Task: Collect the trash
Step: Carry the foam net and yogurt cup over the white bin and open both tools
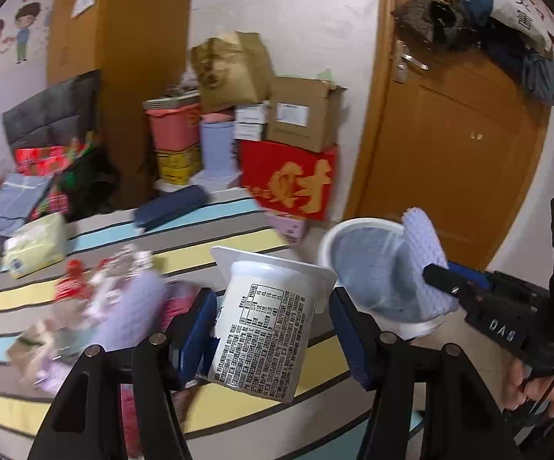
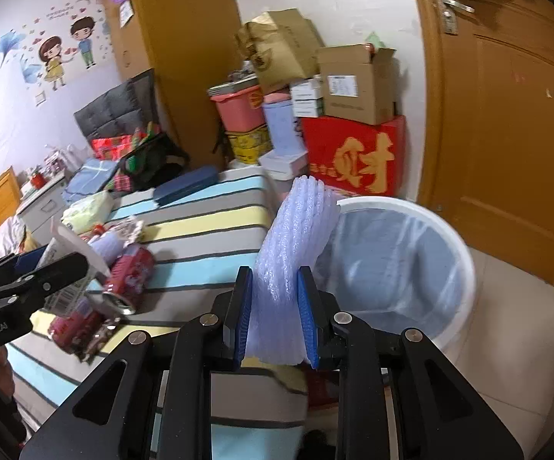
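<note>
We carry trash toward white round plastic bin (image 2: 411, 268) – left hand-held gripper (image 1: 273, 329) pinching white printed plastic cup (image 1: 265, 333), right hand-held gripper (image 2: 275, 318) pinching pale lilac foam sheet (image 2: 296, 237) beside bin rim, likely for dropping – more litter on striped bed (image 2: 200, 230).

We see a bed (image 2: 215, 226) under a striped cover of blue, yellow and grey. On it lie a navy case (image 2: 186, 184) near the far edge, a pale tissue pack (image 2: 89, 207), folded blue cloth (image 2: 91, 176) and a heap of trash with a red can (image 2: 125, 280). Beside the bed, a white bin (image 2: 464, 268) stands on the tiled floor (image 2: 507, 352).
</note>
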`<state>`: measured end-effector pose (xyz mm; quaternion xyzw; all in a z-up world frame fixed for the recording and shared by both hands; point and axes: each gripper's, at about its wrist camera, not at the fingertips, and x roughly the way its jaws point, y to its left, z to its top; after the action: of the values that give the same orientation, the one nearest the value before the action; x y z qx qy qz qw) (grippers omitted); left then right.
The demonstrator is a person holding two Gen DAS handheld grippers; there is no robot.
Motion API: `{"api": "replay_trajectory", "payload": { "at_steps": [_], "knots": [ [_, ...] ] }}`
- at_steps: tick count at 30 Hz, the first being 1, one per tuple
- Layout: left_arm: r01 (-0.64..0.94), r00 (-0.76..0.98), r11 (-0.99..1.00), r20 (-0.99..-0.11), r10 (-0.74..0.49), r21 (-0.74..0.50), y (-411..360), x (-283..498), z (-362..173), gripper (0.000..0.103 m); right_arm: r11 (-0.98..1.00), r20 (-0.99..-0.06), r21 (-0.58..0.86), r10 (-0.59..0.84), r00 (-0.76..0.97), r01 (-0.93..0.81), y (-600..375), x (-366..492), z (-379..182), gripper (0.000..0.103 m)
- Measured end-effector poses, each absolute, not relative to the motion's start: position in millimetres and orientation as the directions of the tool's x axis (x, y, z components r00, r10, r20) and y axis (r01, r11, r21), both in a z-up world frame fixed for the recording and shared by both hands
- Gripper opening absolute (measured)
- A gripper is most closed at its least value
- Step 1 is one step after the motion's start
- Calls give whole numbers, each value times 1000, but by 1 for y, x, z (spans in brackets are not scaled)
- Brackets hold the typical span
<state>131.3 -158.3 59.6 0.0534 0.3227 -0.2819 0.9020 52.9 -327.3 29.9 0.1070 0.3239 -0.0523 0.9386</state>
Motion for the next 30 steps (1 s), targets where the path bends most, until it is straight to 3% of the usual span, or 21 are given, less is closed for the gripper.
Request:
{"api": "replay_trajectory", "payload": {
  "at_steps": [12, 30],
  "knots": [
    [646, 501, 749, -657, -564, -150, -258, 151, 36, 61, 960, -676, 140, -88, 732, 244, -383, 56, 11, 24],
    [658, 425, 734, -722, -546, -167, -324, 175, -9, 63, 961, -786, 105, -76, 614, 254, -416, 78, -30, 26]
  ]
}}
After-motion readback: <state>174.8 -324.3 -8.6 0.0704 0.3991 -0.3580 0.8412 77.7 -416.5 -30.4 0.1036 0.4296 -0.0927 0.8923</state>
